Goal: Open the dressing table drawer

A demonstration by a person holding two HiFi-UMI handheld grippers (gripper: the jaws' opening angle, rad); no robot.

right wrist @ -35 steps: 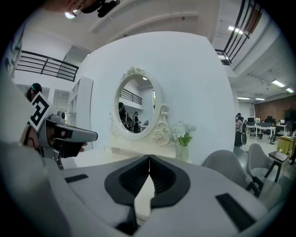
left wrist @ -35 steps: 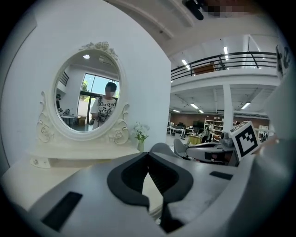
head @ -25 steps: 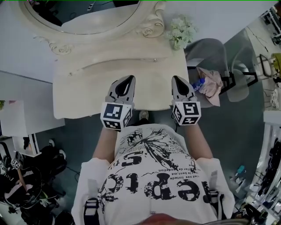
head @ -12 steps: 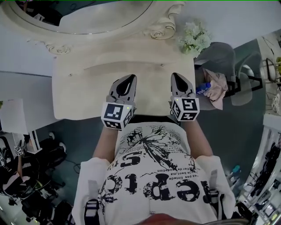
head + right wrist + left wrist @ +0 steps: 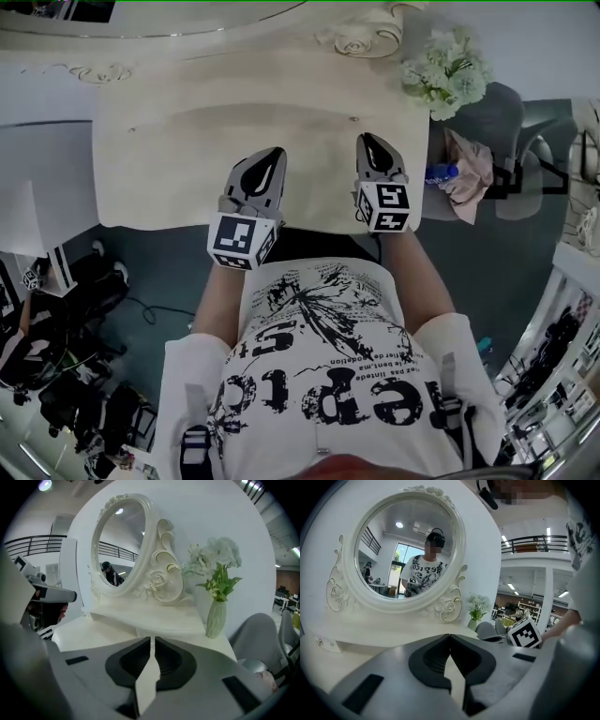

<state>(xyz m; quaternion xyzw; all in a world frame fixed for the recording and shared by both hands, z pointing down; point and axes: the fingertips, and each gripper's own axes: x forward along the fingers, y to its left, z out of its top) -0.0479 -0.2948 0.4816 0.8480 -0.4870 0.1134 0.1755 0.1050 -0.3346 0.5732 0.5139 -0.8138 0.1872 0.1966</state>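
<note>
Left gripper [image 5: 450,636]: jaws pressed together, tips meeting, nothing between them. Right gripper [image 5: 153,640]: jaws drawn together as well, only a hairline slit between the pads, nothing in it. I have both held side by side, apart from each other, tips dipping down over the front half of the dressing table [image 5: 159,178]; its bare cream top lies directly below and ahead of both sets of jaws. Just beyond the right jaws, slightly to their left, a small drawer knob [image 5: 353,119] sits on the front face of the low raised tier [image 5: 244,122]. The face there looks flush, so I read the drawer as not pulled out; its seams are too faint to trace. A second knob [image 5: 131,128] is on the same tier, well off to the left of the left jaws. Behind the tier, straight ahead of the left jaws and ahead-left of the right ones, stands the oval mirror [image 5: 405,550] in its carved white frame, showing the reflection of a person. To the right of the right jaws, at the table's back corner, is a vase of flowers [image 5: 215,616]. Farther right, past the table edge, is a grey chair [image 5: 487,117].
</note>
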